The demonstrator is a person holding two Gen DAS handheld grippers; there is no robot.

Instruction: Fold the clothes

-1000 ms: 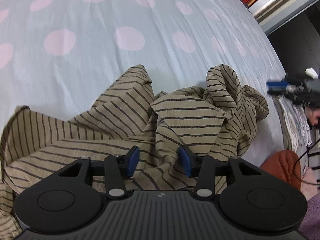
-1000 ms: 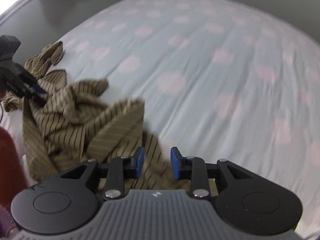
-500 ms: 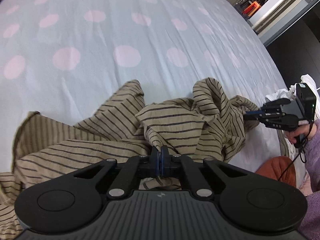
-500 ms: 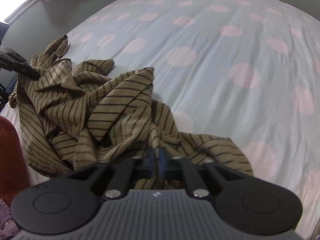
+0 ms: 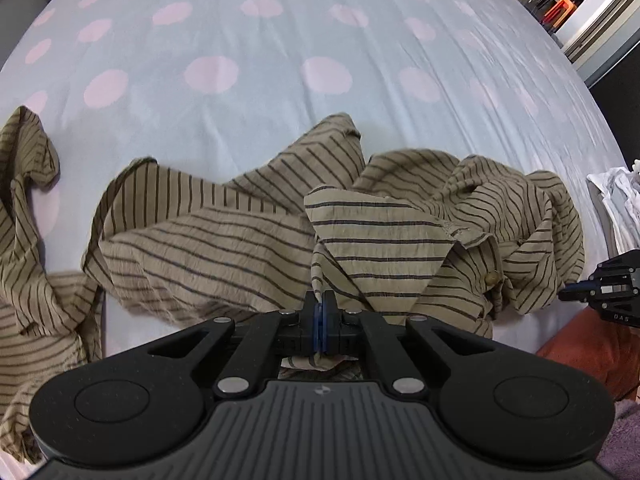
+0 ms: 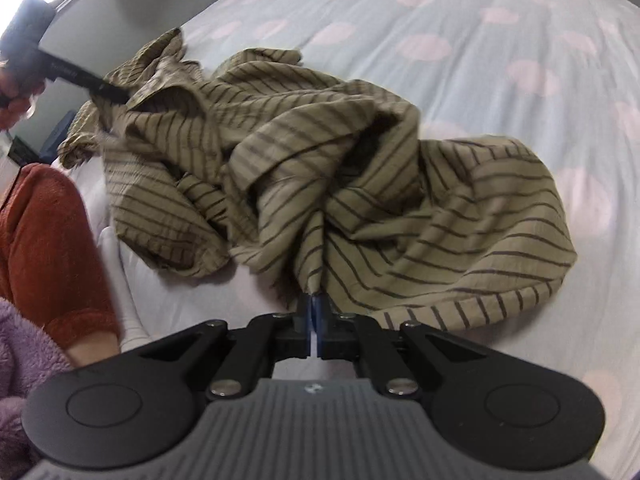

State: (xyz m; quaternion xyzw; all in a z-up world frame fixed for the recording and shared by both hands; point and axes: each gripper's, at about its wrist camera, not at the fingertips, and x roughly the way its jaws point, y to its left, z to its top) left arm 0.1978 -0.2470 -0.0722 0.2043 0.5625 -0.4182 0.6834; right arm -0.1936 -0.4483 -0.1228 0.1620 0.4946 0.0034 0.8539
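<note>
Shirt [image 5: 248, 248], tan with dark stripes, lies crumpled at the near edge of a spotted bed [image 5: 320, 32], now caught at two points. A second ago both sets of jaws stood apart over the heap; now the left gripper [image 5: 321, 322] is clamped on a fold of the cloth, which rises taut from its blue pads. The right gripper [image 6: 313, 320] pinches another gathered edge, its jaws opening a sliver with fabric between them. In the right wrist view the shirt bunches toward the pinch in radiating creases, and the left gripper reaches into the heap at far left. The heap has spread wider across the sheet than it lay a second ago. A button [image 5: 491, 278] and a placket show right of the left gripper. Beyond the shirt, the far bed is bare sheet. With both grips taken, the likely next step is to lift and spread the shirt flat; no fold is made yet, and the right hold looks the less secure.
</note>
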